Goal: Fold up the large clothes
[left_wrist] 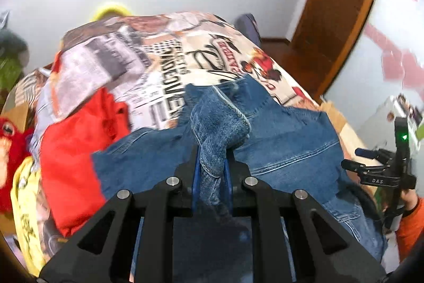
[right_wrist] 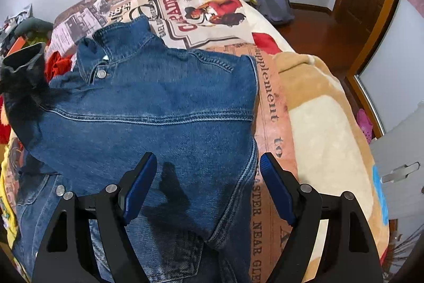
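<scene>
Left gripper clamped on denim jacket fold | right gripper apart above jacket | printed blanket underneath

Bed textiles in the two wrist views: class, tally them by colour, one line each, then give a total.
Blue: 1, the denim jacket, pinched by the left gripper; the right gripper is open over it.
Red: 1, the red garment.
Printed: 1, the blanket.
Beige: 1, the plush blanket.
Total: 4
</scene>
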The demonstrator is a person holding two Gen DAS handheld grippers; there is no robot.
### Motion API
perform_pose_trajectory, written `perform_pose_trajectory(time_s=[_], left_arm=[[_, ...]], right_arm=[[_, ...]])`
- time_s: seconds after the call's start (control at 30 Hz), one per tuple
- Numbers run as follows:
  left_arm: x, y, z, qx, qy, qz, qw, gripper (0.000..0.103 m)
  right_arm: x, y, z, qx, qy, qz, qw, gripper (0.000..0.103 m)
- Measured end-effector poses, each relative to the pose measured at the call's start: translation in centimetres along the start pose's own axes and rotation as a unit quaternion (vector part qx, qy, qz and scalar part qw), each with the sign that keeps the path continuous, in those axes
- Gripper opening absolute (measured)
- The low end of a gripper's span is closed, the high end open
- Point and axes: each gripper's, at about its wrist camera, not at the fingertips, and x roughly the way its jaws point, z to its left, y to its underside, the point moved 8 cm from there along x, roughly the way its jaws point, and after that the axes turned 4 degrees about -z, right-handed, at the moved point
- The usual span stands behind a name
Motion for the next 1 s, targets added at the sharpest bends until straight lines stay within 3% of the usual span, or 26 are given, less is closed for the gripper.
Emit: perform_pose_trajectory(time_s=[0.17,0.3,0.53,0.73,0.8,1.0], left_arm=[[-1.2,3.1,3.3,-0.038,-0.019,0.010,0.9990,0.015],[-0.7,6.3,5.9,-0.047,-0.062,0.033,0.9965,0.014],[-0.5,12.1,9.1,-0.108,-0.055,0.065,0.9904,0.011],[0.4,16.3,10.8,-0.123,-0.084,0.107,0.9830,0.010],[0.1,16.7,11.5,-0.147,-0.066,0.108,0.9810,0.011],[-2.5,15.5,13.2,-0.161,-0.089,0.092,0.9786,0.013]], right_arm=[[-0.3,0.1,0.7,0.001,-0.003,-0.001,1.000,0.077],[-0.7,0.4,1.5,-0.011,0.001,-0.001,1.000,0.077],[-1.2,0.8,1.9,-0.019,0.009,-0.001,1.000,0.077],[-1.0,1.8,1.8,-0.007,0.008,0.007,1.000,0.077],[-1.1,2.1,1.8,-0.006,0.009,0.010,1.000,0.077],[-1.7,2.3,1.4,-0.009,0.014,0.007,1.000,0.077]])
